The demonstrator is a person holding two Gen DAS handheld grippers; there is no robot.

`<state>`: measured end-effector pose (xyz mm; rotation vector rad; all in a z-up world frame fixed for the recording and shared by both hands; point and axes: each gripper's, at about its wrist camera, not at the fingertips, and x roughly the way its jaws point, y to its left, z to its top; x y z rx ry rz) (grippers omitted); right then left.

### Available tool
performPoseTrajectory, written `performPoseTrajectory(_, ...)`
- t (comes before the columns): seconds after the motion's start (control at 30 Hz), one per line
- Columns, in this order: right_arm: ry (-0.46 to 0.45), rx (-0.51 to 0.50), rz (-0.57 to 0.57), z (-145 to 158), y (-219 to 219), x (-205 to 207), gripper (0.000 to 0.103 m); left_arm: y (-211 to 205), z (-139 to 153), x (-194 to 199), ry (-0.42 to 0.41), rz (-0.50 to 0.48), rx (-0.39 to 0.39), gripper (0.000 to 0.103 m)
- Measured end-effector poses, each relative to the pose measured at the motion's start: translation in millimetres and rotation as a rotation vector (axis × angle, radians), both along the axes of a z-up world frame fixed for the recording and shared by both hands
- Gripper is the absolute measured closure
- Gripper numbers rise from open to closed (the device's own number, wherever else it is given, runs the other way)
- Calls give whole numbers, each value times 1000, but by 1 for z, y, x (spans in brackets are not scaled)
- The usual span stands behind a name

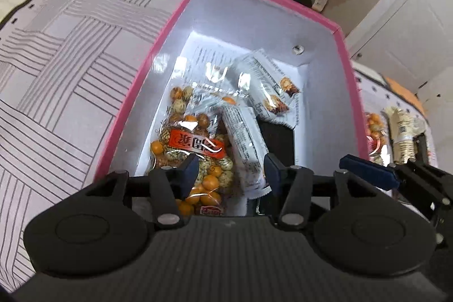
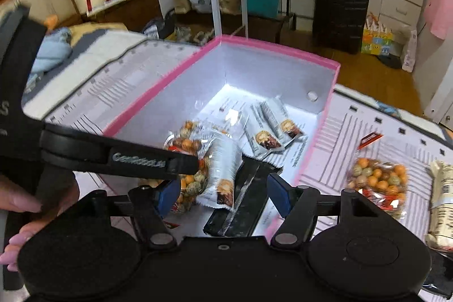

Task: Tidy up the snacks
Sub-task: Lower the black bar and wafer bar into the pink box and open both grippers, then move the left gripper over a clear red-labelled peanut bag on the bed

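A pink box (image 1: 181, 16) with white walls stands open on the striped cloth. In it lie a clear bag of orange and speckled coated nuts (image 1: 195, 149), several white snack bars (image 1: 243, 137) and a black packet (image 2: 243, 203). My left gripper (image 1: 230, 171) hangs open over the box's near end, with the nut bag and one bar below the gap and untouched by the pads. My right gripper (image 2: 223, 197) is open beside it, straddling a white bar (image 2: 223, 174) and the black packet, which rest on the box floor. One left finger (image 2: 170, 160) crosses the right wrist view.
To the right of the box, on the cloth (image 2: 334, 149), lie a second nut bag (image 2: 379, 183) and cream-coloured packets (image 2: 441, 203). A person's hand (image 2: 17, 205) shows at the left. Behind are a black suitcase (image 2: 339, 13), bags and cupboards.
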<state>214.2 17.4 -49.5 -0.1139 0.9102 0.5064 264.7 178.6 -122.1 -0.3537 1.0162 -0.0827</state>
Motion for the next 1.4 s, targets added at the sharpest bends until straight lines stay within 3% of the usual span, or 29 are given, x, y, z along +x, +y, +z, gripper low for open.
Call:
performPoseTrajectory(0.17, -7, 63, -24, 38, -37, -19, 31, -3, 27, -19, -61, -37, -4, 52)
performPoseTrajectory(0.4, -44, 85, -32, 87, -99, -58, 31, -26, 81, -56, -137, -141, 99, 52)
performPoseTrajectory(0.6, -132, 51, -36, 115, -144, -89, 30, -53, 124, -83, -190, -219, 123, 52)
performPoseTrajectory(0.77, -179, 75, -106, 126, -185, -93, 30, -84, 143, -98, -233, -279, 117, 52)
performPoseTrajectory(0.87, -174, 91, -128, 122, -200, -87, 30, -107, 143, -99, -246, -313, 95, 53)
performPoseTrajectory(1.1, -164, 46, -49, 90, -209, -64, 30, -159, 127, -87, -277, -364, 79, 61)
performPoseTrajectory(1.27, -168, 71, 63, 50, -202, -45, 31, -186, 100, -56, -224, -367, 7, 66)
performPoseTrajectory(1.4, -117, 3, 118, 5, -189, -26, 31, -206, 71, -22, -154, -326, 3, 66)
